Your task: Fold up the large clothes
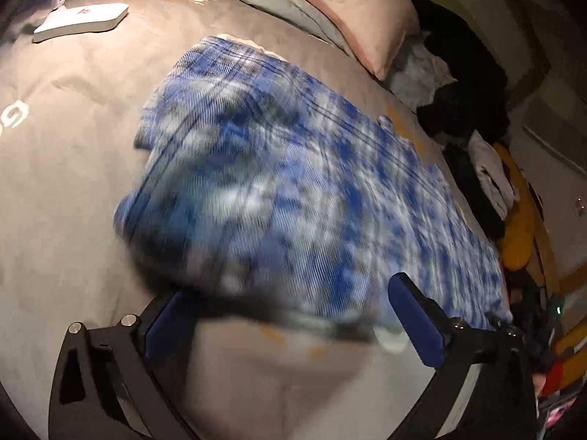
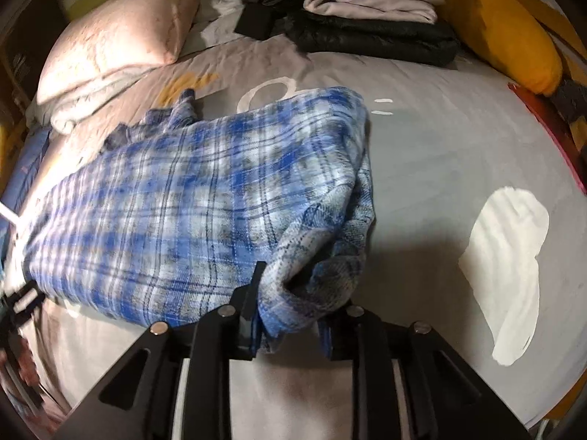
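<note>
A blue and white plaid shirt (image 1: 275,168) lies spread on the grey bed sheet (image 1: 73,183), partly folded over itself. In the left wrist view it is blurred, and its near edge lies across the space between the fingers of my left gripper (image 1: 290,289). That gripper stands wide open, its blue pads (image 1: 414,322) apart from the cloth. In the right wrist view a bunched corner of the plaid shirt (image 2: 165,201) fills my right gripper (image 2: 293,289). That gripper is shut on it just above the sheet (image 2: 422,183); the cloth hides its right finger.
A pink pillow (image 2: 121,44) and a grey duvet lie at the head of the bed. A black jacket (image 2: 367,33), a folded white garment (image 2: 370,3) and a yellow cushion (image 2: 506,36) line the far side. A white lamp base (image 1: 84,18) rests on the sheet.
</note>
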Action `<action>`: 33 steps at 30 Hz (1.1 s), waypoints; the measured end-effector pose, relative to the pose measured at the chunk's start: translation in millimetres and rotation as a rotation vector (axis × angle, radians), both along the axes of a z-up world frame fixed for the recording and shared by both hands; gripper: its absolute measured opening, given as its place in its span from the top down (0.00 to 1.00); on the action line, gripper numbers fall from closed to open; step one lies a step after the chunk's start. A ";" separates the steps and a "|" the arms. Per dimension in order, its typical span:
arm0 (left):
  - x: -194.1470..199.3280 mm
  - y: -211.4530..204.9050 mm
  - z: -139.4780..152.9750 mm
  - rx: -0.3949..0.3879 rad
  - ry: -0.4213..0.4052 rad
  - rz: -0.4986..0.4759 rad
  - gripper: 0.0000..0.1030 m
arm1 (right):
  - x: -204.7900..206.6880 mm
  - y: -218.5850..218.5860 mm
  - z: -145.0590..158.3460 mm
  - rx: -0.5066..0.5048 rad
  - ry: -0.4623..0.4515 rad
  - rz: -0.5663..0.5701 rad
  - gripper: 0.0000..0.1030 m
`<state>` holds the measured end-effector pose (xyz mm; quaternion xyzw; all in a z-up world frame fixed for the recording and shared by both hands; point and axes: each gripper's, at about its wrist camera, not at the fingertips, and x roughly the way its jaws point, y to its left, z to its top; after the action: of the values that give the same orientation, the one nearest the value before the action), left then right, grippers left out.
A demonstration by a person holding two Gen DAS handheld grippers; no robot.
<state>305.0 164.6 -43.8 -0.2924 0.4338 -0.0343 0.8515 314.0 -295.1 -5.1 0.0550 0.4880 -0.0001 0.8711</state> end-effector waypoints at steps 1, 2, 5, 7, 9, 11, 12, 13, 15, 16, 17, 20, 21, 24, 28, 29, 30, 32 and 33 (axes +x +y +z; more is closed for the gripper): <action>3.2 -1.3 1.6 0.018 0.002 0.009 0.01 | -0.9 0.6 -0.5 -0.003 -0.004 -0.001 0.80; 5.5 -1.6 2.3 0.029 0.007 0.015 0.01 | -1.5 -0.3 -1.2 0.007 -0.004 -0.009 0.80; 11.1 -12.0 3.2 0.103 -0.013 0.016 0.08 | -2.4 -4.6 -1.6 0.039 -0.005 -0.021 0.80; 16.0 -26.2 9.1 0.257 -0.024 -0.027 0.68 | -1.6 -4.2 -2.5 0.027 0.002 -0.002 0.80; 13.2 -39.6 17.3 0.400 -0.039 -0.061 0.87 | -0.6 1.0 -0.8 -0.010 -0.008 0.036 0.84; 4.1 -34.5 24.8 0.383 -0.052 -0.040 0.89 | -3.0 -0.4 3.0 0.004 -0.029 0.025 0.87; -1.3 -30.3 27.9 0.369 -0.059 -0.030 0.90 | -3.2 -1.2 4.3 0.016 -0.031 0.016 0.89; -7.9 -26.7 31.4 0.359 -0.068 -0.026 0.91 | -5.6 -4.2 6.9 0.040 -0.036 0.002 0.90; -17.6 -22.9 36.6 0.343 -0.082 -0.041 0.91 | -10.7 -6.8 12.0 0.064 -0.053 -0.016 0.90; -22.6 -23.4 38.7 0.343 -0.087 -0.056 0.91 | -13.5 -6.7 14.1 0.061 -0.059 -0.020 0.91; -26.7 -21.0 39.8 0.343 -0.090 -0.067 0.91 | -17.1 -6.0 15.3 0.047 -0.063 -0.025 0.91; -27.9 -25.1 42.4 0.361 -0.095 -0.097 0.91 | -29.4 1.7 15.5 -0.037 -0.083 -0.031 0.91; -28.4 -26.9 40.6 0.377 -0.092 -0.107 0.90 | -31.4 2.8 14.8 -0.047 -0.087 -0.035 0.91; -29.2 -32.8 35.6 0.448 -0.075 -0.142 0.82 | -28.4 1.7 10.3 -0.039 -0.068 -0.069 0.91; -34.9 -38.1 36.5 0.467 -0.056 -0.179 0.36 | -19.6 3.7 13.2 -0.045 -0.075 -0.110 0.90; -39.9 -39.2 40.1 0.460 -0.080 -0.181 0.36 | -17.9 6.0 15.5 -0.061 -0.089 -0.114 0.90; -42.6 -40.9 45.0 0.462 -0.096 -0.186 0.36 | -19.0 10.0 18.8 -0.082 -0.110 -0.116 0.90; -48.6 -43.2 55.6 0.459 -0.131 -0.189 0.36 | -21.0 19.6 26.5 -0.115 -0.157 -0.114 0.91; -51.6 -43.4 62.0 0.453 -0.155 -0.180 0.36 | -23.1 23.5 31.8 -0.116 -0.187 -0.118 0.91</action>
<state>253.3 121.1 18.2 -0.0508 0.3882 -0.0342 0.9195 290.9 -271.6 26.8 0.0331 0.3998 -0.0747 0.9130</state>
